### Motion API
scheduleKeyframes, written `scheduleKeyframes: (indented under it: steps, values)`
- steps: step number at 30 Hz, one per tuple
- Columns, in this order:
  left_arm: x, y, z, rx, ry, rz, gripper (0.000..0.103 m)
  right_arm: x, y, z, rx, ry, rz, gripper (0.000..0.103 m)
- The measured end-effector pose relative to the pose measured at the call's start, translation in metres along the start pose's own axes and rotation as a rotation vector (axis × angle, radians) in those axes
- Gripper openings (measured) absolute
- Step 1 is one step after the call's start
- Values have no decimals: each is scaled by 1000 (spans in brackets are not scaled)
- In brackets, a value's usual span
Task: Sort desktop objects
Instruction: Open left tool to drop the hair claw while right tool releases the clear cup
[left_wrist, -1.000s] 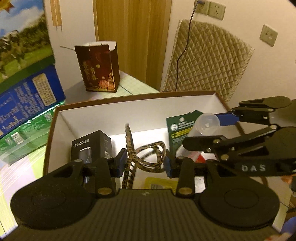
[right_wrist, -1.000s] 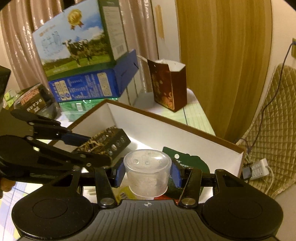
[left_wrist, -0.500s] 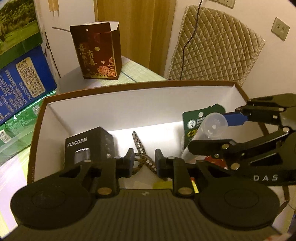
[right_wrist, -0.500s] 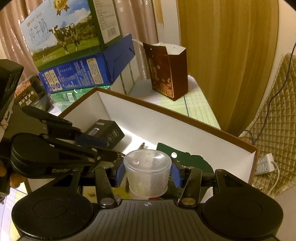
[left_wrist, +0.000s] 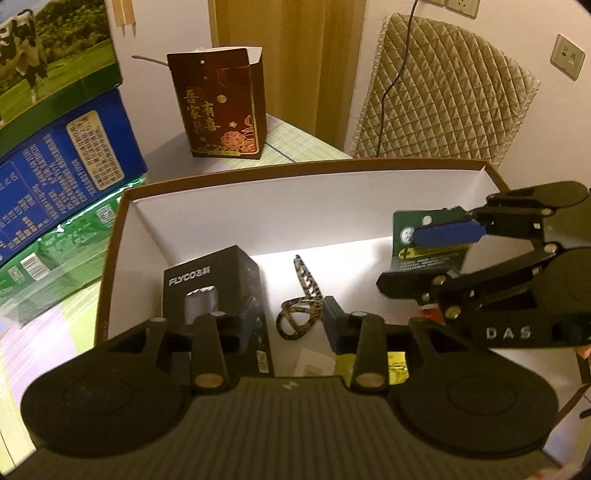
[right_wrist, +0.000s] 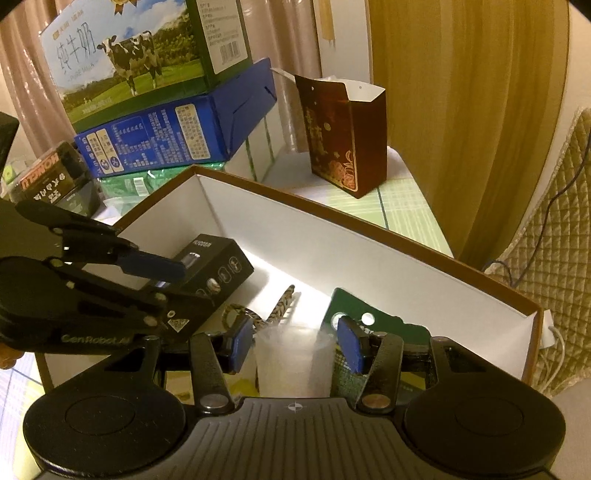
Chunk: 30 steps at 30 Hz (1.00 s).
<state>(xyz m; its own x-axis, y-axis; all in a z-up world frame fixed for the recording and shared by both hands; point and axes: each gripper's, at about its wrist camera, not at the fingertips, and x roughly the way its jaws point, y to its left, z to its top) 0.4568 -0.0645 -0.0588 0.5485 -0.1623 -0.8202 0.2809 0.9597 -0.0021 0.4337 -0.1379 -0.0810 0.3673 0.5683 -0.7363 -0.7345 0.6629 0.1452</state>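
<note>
A white-lined cardboard box (left_wrist: 295, 170) holds a black FLYCO carton (left_wrist: 210, 280), a green card pack (left_wrist: 406, 221) and a leopard-print hair clip (left_wrist: 306, 291). My left gripper (left_wrist: 291, 325) hangs over the box with its jaws opening. The clip lies loose on the box floor below them. A translucent plastic cup (right_wrist: 295, 362) looks blurred and sits low between the pads of my right gripper (right_wrist: 295, 347), with thin gaps at both sides. In the left wrist view the right gripper (left_wrist: 428, 258) has no cup showing between its fingers.
A dark red gift bag (left_wrist: 221, 107) stands behind the box. Stacked milk cartons (left_wrist: 55, 147) rise at the left. A quilted pad (left_wrist: 443, 92) with a cable leans on the wall, and a power strip (right_wrist: 550, 332) lies beyond the box's right end. Yellow packets (left_wrist: 395, 365) lie in the box.
The left jaws closed on the hair clip, then parted, and the clip now lies on the box floor. Both grippers sank toward the box. The cup has slid down between the right pads.
</note>
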Motion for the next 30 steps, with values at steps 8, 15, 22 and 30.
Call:
scheduleKeyframes:
  steps: [8,15,22,30]
  values:
    - [-14,3,-8,-17,-14,2,63,-15,-2,-1,22,-6,13,79]
    - [-25,-1,-14,-18,-24,16,84,-36,-5,-11,58,-6,2,97]
    - [-38,-2,-20,-44,-26,37,89,-55,1,-23,73,16,-33,101]
    - [-63,-11,-31,-39,-31,73,94,-82,9,-36,104,14,-33,101]
